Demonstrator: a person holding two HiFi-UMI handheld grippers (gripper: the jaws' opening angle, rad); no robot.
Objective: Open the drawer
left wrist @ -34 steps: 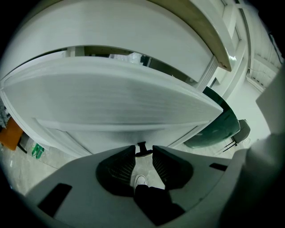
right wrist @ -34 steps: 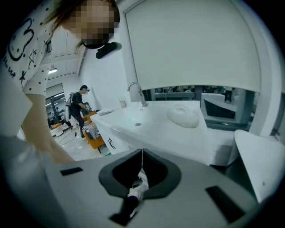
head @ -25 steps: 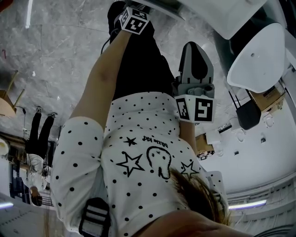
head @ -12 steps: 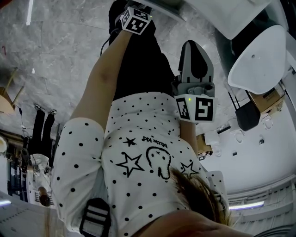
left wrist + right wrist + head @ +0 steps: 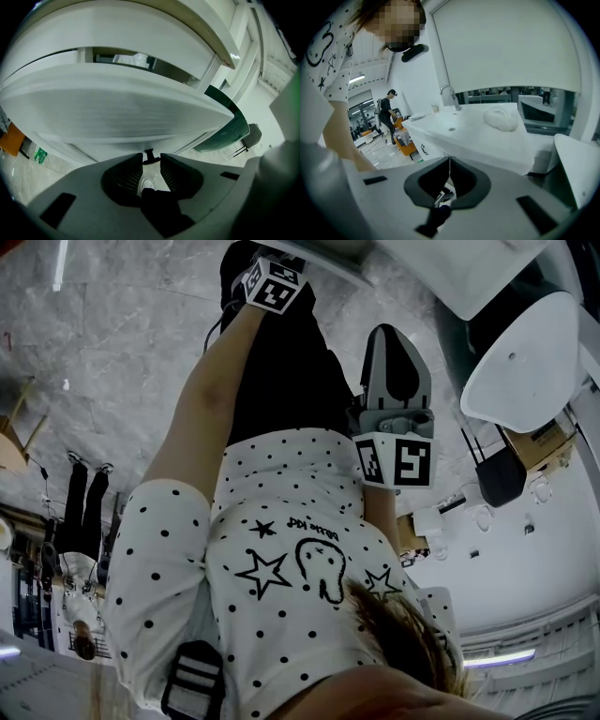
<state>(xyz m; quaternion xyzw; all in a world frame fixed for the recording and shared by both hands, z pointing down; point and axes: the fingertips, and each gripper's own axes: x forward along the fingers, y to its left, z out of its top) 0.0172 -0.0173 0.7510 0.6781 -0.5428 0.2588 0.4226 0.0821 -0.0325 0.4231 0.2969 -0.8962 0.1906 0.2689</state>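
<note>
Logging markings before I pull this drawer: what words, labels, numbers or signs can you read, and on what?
Shirt lettering, above the smiley drawing: one short line, upside down in the head view, too small to read.
Upper marker cube and lower marker cube: black-and-white square patterns only, no letters or numbers.
White drawer front: no text.
Nothing else readable in any view.

Left claw point(image 5: 151, 158) jaws apart, small black handle point(image 5: 149, 153) of white drawer point(image 5: 117, 110) at their tips.
</note>
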